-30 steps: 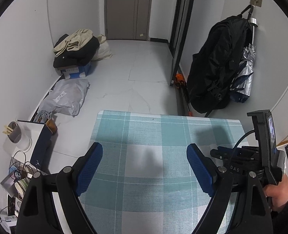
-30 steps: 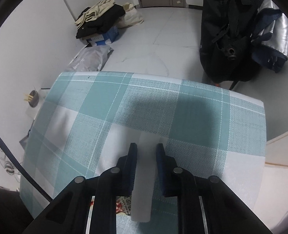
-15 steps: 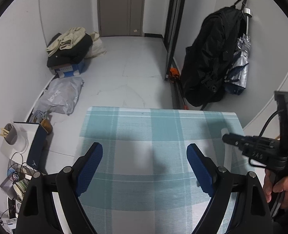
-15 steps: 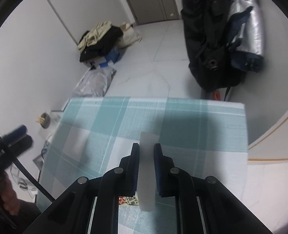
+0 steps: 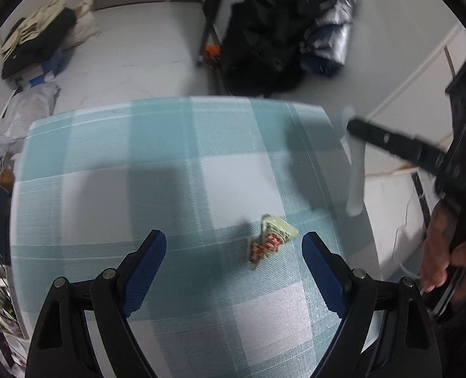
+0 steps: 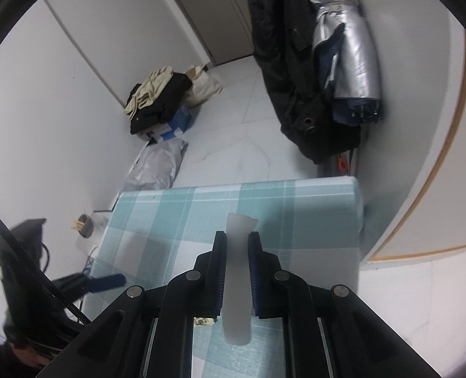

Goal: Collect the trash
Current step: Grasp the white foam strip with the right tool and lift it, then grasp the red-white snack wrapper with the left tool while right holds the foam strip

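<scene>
The left tongs (image 5: 233, 261) hang over a worktop covered in a teal-and-white checked cloth (image 5: 144, 163), their blue-padded fingers (image 5: 144, 264) spread wide apart with nothing between the pads. Just ahead of them, nearer the right-hand finger, a small crumpled snack wrapper printed in green, red and white (image 5: 270, 239) lies flat on the cloth, touching neither finger. The right tongs (image 6: 236, 267) are clamped on a pale translucent white strip of plastic film (image 6: 237, 283), a long narrow piece that runs lengthwise between the two blue pads and sticks out beyond them at both ends. From the left wrist view the same strip (image 5: 354, 170) hangs down from the black tips of the right tongs (image 5: 355, 127) at the right edge of the worktop, clear of the cloth, with a person's hand (image 5: 447, 252) gripping the handle below. In the right wrist view a sliver of the printed wrapper (image 6: 205, 320) shows under the tongs' frame. Beyond the worktop, on the pale tiled floor (image 6: 233, 145), lie a grey plastic mailing bag (image 6: 157, 167) and a heap of black and beige clothes on a blue-and-white box (image 6: 160, 100), while a black backpack (image 6: 283, 63) and a folded silver umbrella (image 6: 346, 47) hang at the wall.
</scene>
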